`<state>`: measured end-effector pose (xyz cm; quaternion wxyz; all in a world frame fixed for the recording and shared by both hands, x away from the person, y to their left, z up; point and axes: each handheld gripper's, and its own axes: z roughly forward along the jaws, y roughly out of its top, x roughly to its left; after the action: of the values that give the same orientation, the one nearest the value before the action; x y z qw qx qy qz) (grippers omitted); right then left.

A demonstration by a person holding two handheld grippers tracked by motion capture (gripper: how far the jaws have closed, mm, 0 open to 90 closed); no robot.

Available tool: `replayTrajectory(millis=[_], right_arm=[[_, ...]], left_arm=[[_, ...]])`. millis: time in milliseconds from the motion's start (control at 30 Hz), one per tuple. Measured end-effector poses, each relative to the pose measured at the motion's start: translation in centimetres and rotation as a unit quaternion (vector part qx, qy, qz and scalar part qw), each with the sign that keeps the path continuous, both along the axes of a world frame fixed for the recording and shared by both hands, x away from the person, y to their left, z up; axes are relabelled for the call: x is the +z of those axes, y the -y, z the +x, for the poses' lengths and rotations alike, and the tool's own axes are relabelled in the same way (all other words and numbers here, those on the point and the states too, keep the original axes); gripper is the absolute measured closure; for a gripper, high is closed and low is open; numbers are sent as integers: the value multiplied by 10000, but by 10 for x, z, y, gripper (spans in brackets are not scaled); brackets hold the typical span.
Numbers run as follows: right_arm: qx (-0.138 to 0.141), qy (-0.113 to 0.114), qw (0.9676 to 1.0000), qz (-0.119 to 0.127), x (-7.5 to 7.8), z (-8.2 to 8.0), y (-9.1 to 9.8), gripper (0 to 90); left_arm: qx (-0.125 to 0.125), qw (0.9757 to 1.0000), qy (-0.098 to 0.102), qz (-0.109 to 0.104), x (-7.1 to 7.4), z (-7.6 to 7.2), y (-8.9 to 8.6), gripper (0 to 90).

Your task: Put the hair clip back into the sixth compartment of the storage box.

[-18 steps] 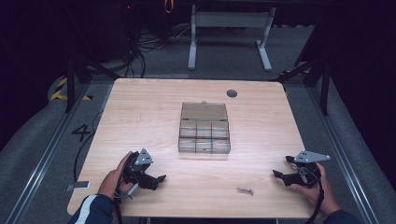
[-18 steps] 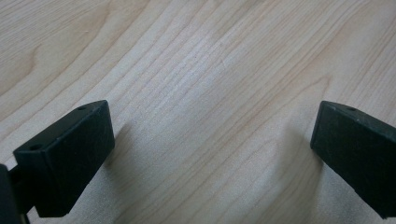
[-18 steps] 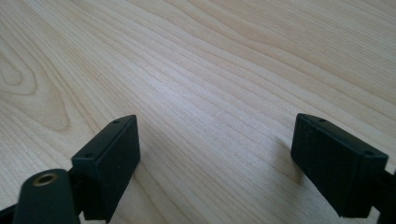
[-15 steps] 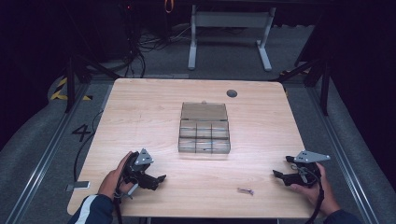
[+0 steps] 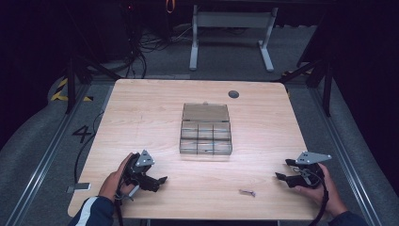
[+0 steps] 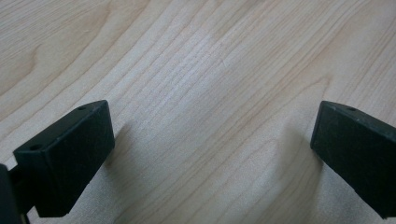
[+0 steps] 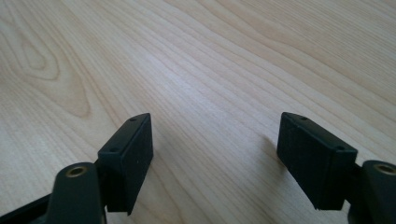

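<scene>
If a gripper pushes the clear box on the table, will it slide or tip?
The box looks low and flat with its lid open, so it would probably slide, not tip. It seems thin clear plastic, so likely light and easy to shove. The smooth table may let it skid.

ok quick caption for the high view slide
Open left gripper and right gripper rest near the table's front edge, flanking a clear compartment box.

Pale wood-grain worktop (image 5: 155, 117): smooth, low sheen, fine grain lines seen. Clear plastic compartment box (image 5: 206, 135): glossy, see-through. Left gripper (image 6: 212, 140) and right gripper (image 7: 215, 154): matt black plastic jaw blocks, faintly textured; brass-coloured metal inserts seen on right. Small object (image 5: 247, 192) on worktop: material not discernible.
</scene>
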<state>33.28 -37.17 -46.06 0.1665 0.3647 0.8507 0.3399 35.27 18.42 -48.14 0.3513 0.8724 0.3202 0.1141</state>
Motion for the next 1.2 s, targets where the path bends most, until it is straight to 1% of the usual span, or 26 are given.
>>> replayTrajectory(millis=[100,167,267,333,400,467,600,667,767,800,933,967,1000,1033,1067,1100,1200], right_arm=[[283,-67,9995,-104,8,1,-7,318],[328,-77,9994,-118,10,0,-9,324],[536,-83,9984,-183,22,1,-17,343],[694,-76,9972,-277,31,2,-25,353],[893,-100,9955,-284,41,3,-35,374],[1046,-137,9937,-388,48,4,-46,376],[1431,-349,9872,-611,57,6,-67,409],[1590,-403,9833,-784,60,7,-79,430],[1792,-474,9786,-893,61,9,-94,446],[1895,-526,9758,-950,61,10,-99,455],[2093,-641,9700,-1059,60,9,-114,467],[2134,-645,9689,-1075,60,8,-116,471],[2134,-645,9689,-1075,60,8,-116,471],[2198,-674,9669,-1103,60,7,-120,471],[2198,-674,9669,-1103,60,7,-120,471],[2310,-720,9634,-1157,59,5,-126,481],[2439,-752,9585,-1269,58,2,-135,481]], left_arm=[[8,10000,6,-8,0,0,0,0],[8,10000,6,-8,0,0,0,0],[8,10000,7,-6,0,0,0,0],[24,10000,10,-11,0,0,0,0],[34,10000,19,-11,0,0,-1,0],[54,10000,18,-11,0,-1,-1,0],[61,10000,11,-1,0,-1,-1,0],[70,10000,9,-4,0,-1,-1,0],[81,10000,12,2,0,-2,-1,0],[76,10000,13,-2,0,-2,-1,0],[88,10000,6,-7,0,-2,-1,0],[88,10000,6,-6,0,-2,-1,0],[88,10000,6,-6,0,-2,-1,0],[99,10000,7,-5,0,-2,-1,0],[99,10000,7,-5,0,-2,-1,0],[100,9999,6,-6,0,-2,-1,0],[103,9999,9,-7,0,-2,-1,0]])
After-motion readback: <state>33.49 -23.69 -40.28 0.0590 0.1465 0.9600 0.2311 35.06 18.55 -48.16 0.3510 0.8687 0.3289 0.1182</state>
